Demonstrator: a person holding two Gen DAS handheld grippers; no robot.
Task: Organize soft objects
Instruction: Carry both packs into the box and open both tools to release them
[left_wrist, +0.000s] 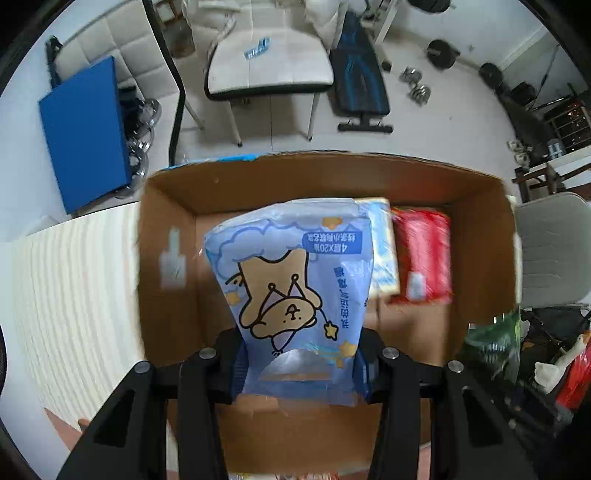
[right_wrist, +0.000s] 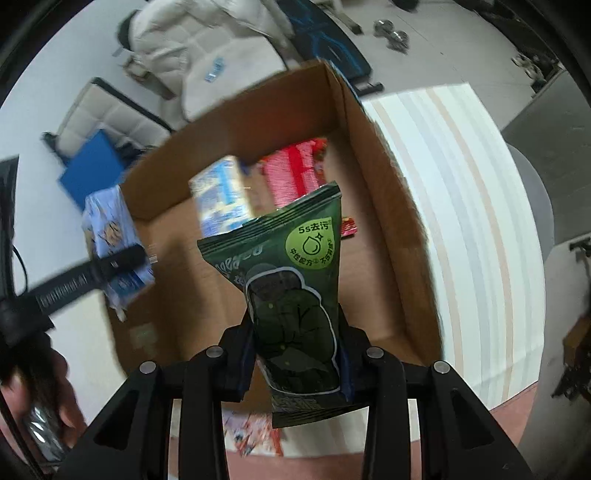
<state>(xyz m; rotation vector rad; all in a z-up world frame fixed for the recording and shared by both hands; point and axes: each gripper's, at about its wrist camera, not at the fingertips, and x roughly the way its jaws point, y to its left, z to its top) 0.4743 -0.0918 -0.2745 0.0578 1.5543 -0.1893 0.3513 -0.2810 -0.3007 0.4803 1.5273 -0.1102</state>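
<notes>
Left gripper (left_wrist: 301, 363): clamped on the blue pack (left_wrist: 291, 280), held above the box (left_wrist: 317, 173).
Right gripper (right_wrist: 295, 363): clamped on the green pack (right_wrist: 291, 295), above the box's near half.
Box floor: red pack (left_wrist: 424, 254) and pale-blue pack (left_wrist: 382, 243) side by side at the far wall.

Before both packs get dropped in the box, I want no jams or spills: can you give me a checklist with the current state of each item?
1. Left gripper shut on the light blue bear-print tissue pack: ok.
2. Right gripper shut on the dark green wipes pouch: ok.
3. Open brown cardboard box below both packs: ok.
4. Bare box floor free beside the red pack and pale blue-and-white pack: ok.
5. Packs clear of each other: ok.
6. Pouch seals intact: cannot tell.
</notes>
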